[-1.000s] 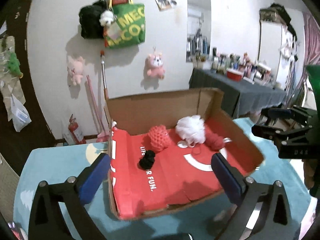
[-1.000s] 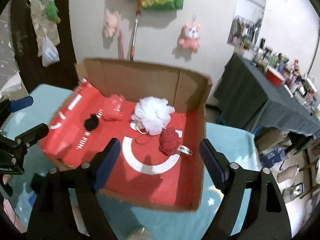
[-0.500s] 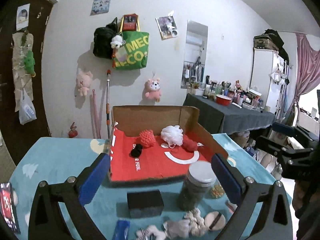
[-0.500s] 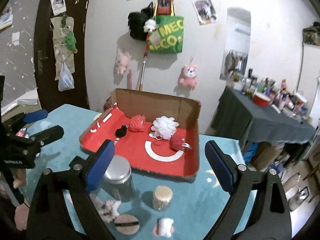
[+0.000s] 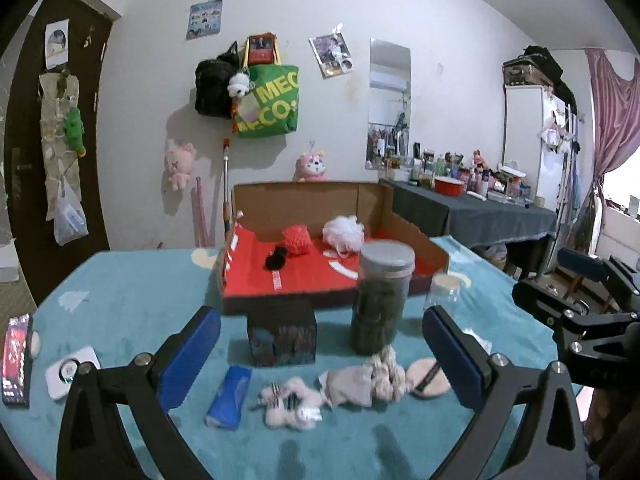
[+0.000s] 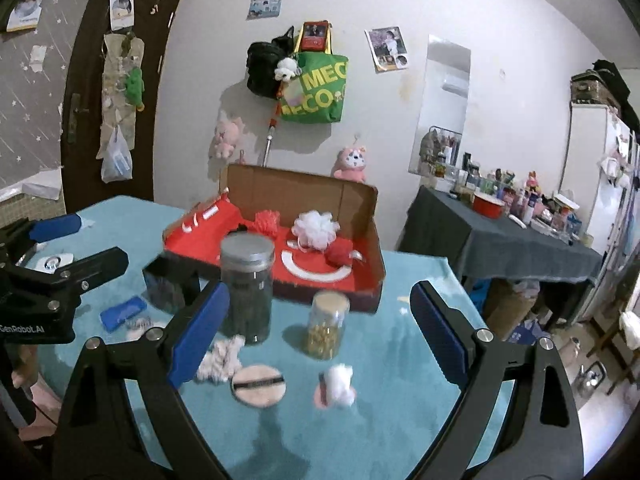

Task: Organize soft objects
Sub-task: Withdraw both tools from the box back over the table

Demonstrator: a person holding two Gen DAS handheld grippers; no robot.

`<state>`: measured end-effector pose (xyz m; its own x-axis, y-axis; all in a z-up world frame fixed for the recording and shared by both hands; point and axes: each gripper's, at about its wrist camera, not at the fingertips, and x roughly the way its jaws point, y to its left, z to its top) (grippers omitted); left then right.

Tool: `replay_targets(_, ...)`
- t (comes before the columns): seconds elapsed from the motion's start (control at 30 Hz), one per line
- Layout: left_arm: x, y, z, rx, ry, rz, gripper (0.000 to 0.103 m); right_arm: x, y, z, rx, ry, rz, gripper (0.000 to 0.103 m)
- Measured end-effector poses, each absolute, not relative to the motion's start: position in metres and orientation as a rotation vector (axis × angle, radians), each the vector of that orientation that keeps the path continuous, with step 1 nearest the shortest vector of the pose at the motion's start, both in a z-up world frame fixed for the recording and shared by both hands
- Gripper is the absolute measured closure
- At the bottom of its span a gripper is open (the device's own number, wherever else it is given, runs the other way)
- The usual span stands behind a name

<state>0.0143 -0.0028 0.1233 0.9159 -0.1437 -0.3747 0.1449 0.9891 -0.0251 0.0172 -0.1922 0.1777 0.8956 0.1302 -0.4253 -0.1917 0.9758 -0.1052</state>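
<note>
Both hand-held grippers over teal bench, nothing grasped. Left hand-held gripper (image 5: 321, 354) spread wide, empty; right hand-held gripper (image 6: 320, 334) jaws just been opening, nothing between pads. Left unit's body reads "GenRobot.AI" in right view.

Ahead of both: cardboard box (image 5: 320, 200), red lining, white lettering too small to read. Inside it: white pouf (image 5: 343, 230), red knit ball (image 5: 297, 239), black scrunchie (image 5: 276, 259).

Just before left jaws: fluffy scrunchie (image 5: 290, 402), beige cloth (image 5: 362, 378), round powder puff (image 6: 259, 385). Dark jar (image 6: 247, 286) between puff and box.

Far wall: green tote (image 6: 316, 88), "MEC", "ECO" legible.
</note>
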Motion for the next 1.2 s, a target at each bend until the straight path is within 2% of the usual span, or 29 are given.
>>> replay_targets(0.37, 0.016, -0.005, 0.064, 0.011, 0.520, -0.139, 0.000, 0.009, -0.201, 0.121, -0.079, 0.564, 0.160, 0.010)
replay_targets(0.87, 0.040, 0.010, 0.040, 0.011, 0.654, -0.167, 0.000, 0.029, -0.194, 0.080, -0.019, 0.735, 0.281, 0.010)
replay_targets(1.03, 0.056, 0.016, 0.037, 0.016, 0.722, -0.214, 0.006, 0.046, -0.187, 0.073, -0.003, 0.793, 0.341, 0.010)
replay_targets(1.1, 0.063, 0.017, 0.035, 0.027, 0.753, -0.234, 0.013, 0.052, -0.183, 0.071, -0.013, 0.809, 0.374, 0.010)
replay_targets(1.2, 0.071, 0.017, 0.032, 0.044, 0.785, -0.258, 0.015, 0.062, -0.177, 0.069, -0.028, 0.835, 0.424, 0.010)
